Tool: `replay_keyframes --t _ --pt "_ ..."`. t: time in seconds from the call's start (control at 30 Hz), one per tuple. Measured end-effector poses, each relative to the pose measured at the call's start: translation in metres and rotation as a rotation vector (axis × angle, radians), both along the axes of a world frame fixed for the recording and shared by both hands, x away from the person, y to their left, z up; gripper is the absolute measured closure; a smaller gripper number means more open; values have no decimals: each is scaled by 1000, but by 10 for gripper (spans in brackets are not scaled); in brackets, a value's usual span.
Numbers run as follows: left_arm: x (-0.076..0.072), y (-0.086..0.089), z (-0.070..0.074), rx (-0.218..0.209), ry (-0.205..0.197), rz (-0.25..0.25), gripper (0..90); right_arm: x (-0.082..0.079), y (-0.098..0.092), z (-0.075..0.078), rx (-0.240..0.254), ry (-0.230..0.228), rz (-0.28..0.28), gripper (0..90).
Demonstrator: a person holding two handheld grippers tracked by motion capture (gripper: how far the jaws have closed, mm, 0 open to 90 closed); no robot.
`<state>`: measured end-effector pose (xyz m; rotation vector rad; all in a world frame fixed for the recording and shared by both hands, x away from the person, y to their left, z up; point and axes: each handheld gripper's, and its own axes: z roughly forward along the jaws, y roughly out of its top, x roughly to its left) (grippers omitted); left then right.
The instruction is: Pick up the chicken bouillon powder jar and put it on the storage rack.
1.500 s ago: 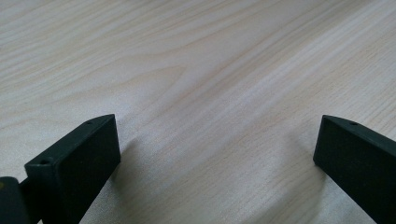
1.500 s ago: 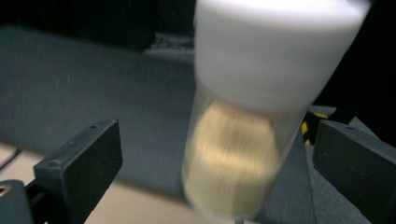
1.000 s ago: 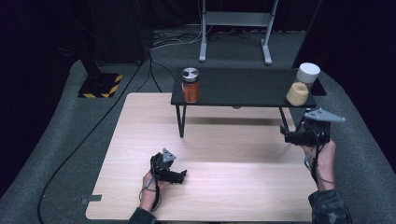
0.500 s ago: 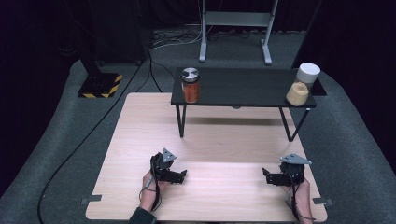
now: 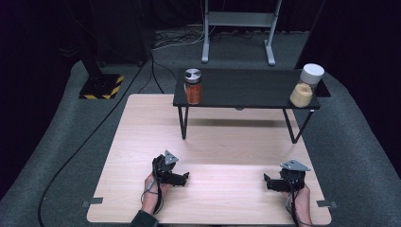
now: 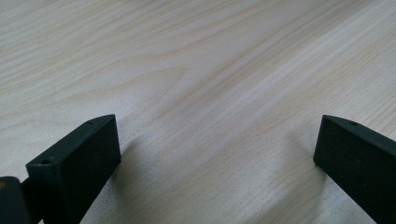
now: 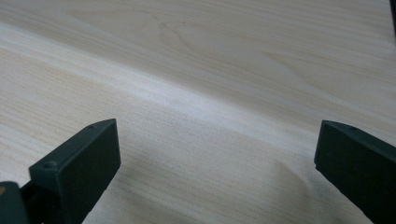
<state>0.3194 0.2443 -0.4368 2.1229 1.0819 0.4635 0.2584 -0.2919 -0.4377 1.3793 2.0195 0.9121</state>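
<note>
Claws are held low on the tabletop point(image 5: 213, 142): left claw point(image 5: 185, 177) spread and empty, right claw point(image 5: 267, 180) likewise spread, nothing pinched.

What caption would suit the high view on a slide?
Two open hand-held grippers, left and right, rest on a wooden table; two jars, orange and beige, stand on a black shelf.

Left gripper point(image 5: 182, 178): held low at near left, fingers point(image 6: 79, 163) spread wide, empty. Right gripper point(image 5: 270, 182): held low at near right, fingers point(image 7: 81, 161) spread wide, empty.
</note>
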Motion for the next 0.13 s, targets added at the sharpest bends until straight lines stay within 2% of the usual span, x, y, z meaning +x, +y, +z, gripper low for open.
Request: replay_keyframes --t 0.13 --pt "0 0 0 0 0 0 1 -2 -3 -1 12 -14 3 0"
